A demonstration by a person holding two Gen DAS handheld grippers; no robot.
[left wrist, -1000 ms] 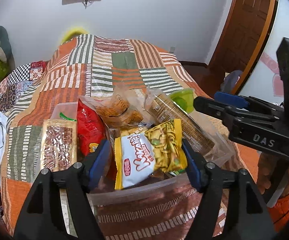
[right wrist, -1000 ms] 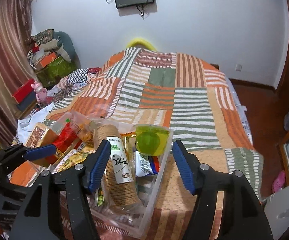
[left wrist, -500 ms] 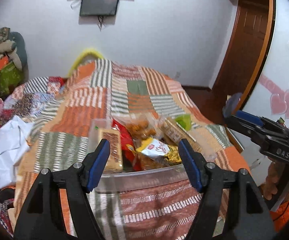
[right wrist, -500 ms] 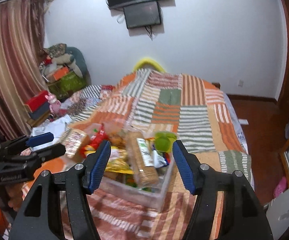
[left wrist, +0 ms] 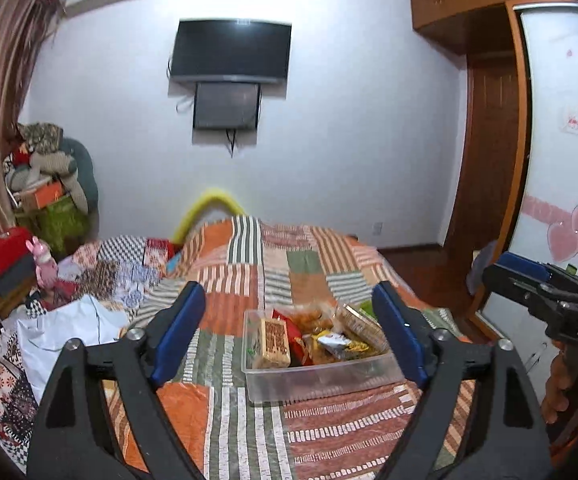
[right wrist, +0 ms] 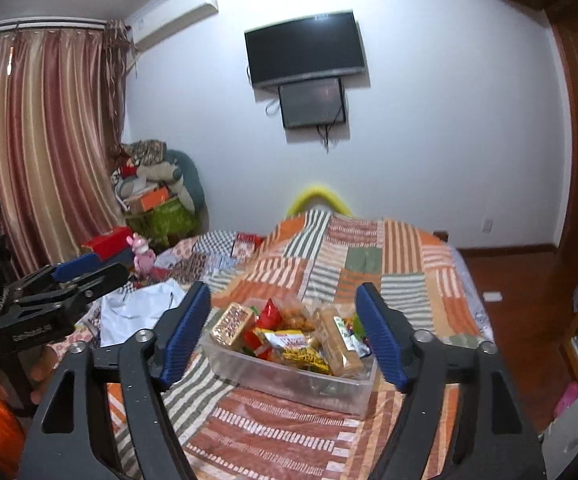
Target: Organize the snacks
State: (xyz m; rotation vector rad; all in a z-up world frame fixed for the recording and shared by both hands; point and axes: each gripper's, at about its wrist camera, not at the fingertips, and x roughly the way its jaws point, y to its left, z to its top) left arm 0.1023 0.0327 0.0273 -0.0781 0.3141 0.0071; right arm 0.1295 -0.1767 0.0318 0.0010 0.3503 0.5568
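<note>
In the left wrist view the left claw (left wrist: 289, 336) is seen spread wide and empty, with the clear bin (left wrist: 321, 376) of snacks (left wrist: 277, 342) lying right of centre on the bed (left wrist: 249, 280); bare quilt surrounds it. In the right wrist view the right claw (right wrist: 285, 334) is likewise held apart and empty, framing the bin (right wrist: 289, 376) at lower centre, whose far right corner is hidden behind a pad (right wrist: 381, 346).

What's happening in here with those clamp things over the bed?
A person holds a two-finger gripper in each hand to tidy snacks. Both the left gripper and the right gripper are open, hold nothing, and sit short of a clear plastic bin on the patchwork quilt. The bin is packed with snacks, among them a peanut bar, a yellow snack bag and a sleeve of biscuits. No loose snacks show on the quilt.
</note>
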